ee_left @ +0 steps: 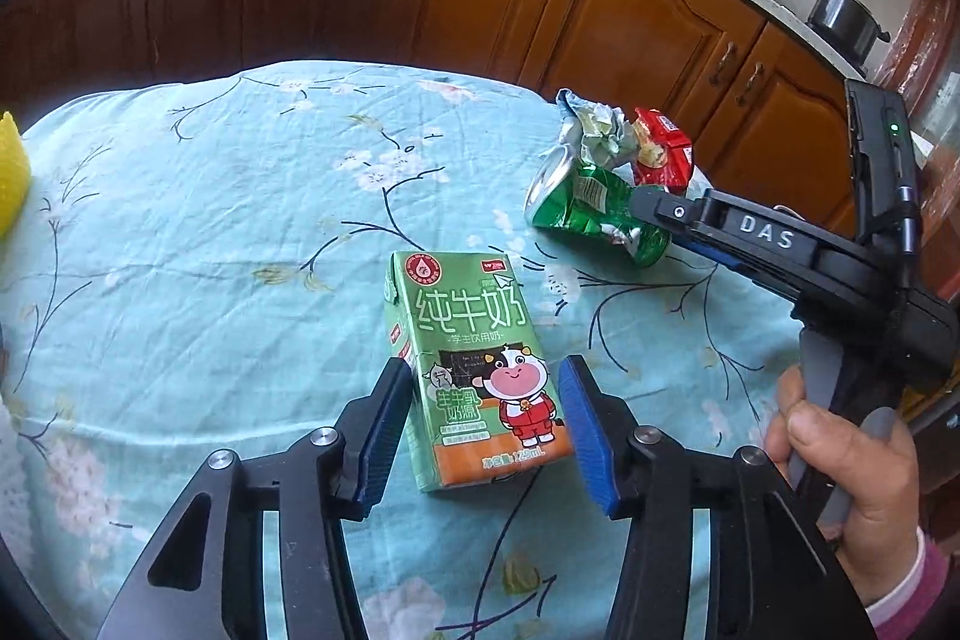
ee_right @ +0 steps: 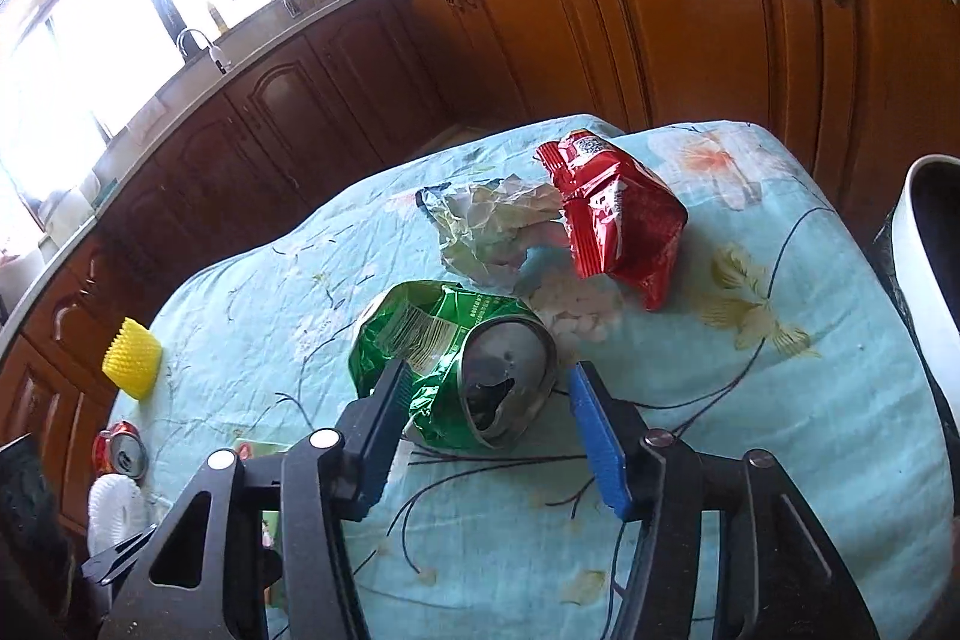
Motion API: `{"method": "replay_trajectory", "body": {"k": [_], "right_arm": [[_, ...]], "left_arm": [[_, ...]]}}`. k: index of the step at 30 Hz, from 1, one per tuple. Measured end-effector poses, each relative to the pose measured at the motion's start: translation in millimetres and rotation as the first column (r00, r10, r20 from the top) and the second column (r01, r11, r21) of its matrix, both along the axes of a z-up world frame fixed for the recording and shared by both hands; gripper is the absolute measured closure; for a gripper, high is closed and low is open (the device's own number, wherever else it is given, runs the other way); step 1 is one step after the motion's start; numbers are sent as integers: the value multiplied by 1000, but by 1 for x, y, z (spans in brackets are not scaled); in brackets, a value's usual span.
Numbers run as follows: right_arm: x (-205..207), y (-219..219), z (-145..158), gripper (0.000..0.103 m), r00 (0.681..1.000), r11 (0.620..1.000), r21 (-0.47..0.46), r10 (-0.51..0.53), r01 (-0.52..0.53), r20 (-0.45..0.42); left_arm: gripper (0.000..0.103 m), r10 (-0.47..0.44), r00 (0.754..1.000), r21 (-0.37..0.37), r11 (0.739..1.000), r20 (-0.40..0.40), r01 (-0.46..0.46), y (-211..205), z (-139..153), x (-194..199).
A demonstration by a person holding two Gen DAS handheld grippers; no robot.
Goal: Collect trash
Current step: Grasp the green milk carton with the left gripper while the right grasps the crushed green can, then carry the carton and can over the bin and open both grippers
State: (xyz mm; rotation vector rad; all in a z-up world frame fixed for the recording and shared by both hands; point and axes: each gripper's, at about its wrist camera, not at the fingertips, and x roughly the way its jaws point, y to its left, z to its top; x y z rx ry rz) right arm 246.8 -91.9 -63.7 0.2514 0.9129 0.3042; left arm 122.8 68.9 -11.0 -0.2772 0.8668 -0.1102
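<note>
In the left wrist view, a green milk carton (ee_left: 474, 370) printed with a cartoon cow was seen lying flat on the floral tablecloth (ee_left: 210, 220), low in the centre of the frame. The left gripper (ee_left: 483, 427) was held wide open, its blue pads either side of the carton's lower half without visibly touching it. At the right, the right gripper (ee_left: 651, 214) was reached toward a crushed green can (ee_left: 591, 211).

In the right wrist view, the crushed green can (ee_right: 456, 370) was seen at centre, dented, its torn top facing the camera. The right gripper (ee_right: 486, 427) was spread open around it, nothing gripped. A crumpled paper (ee_right: 492, 226) and a red snack bag (ee_right: 618, 220) were seen above.
</note>
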Motion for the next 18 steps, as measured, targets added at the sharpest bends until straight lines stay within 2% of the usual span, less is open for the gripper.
{"method": "replay_trajectory", "body": {"k": [3, 4, 6, 8, 10, 18], "right_arm": [[9, 3, -5, 67, 1000, 999, -34, -16, 16, 3], [10, 3, -6, 75, 1000, 999, -47, -16, 17, 7], [11, 3, -5, 78, 1000, 998, -62, -10, 11, 16], [8, 1, -1, 84, 1000, 997, -73, -1, 3, 27], [1, -3, 3, 87, 999, 997, -78, 9, -6, 36], [-35, -46, 15, 89, 998, 998, -60, 10, -6, 64]], "left_arm": [[52, 3, 1000, 13, 1000, 5, -3, 3, 1, 0], [51, 5, 1000, 25, 1000, 1, -5, 1, 0, 1], [42, 16, 1000, 47, 999, -11, -16, -1, -3, 3], [42, 19, 1000, 48, 999, -11, -18, -2, -6, 6], [48, 14, 1000, 45, 999, -13, -13, -2, -9, 8], [55, -49, 998, 40, 998, 27, 48, -15, -1, 9]]}}
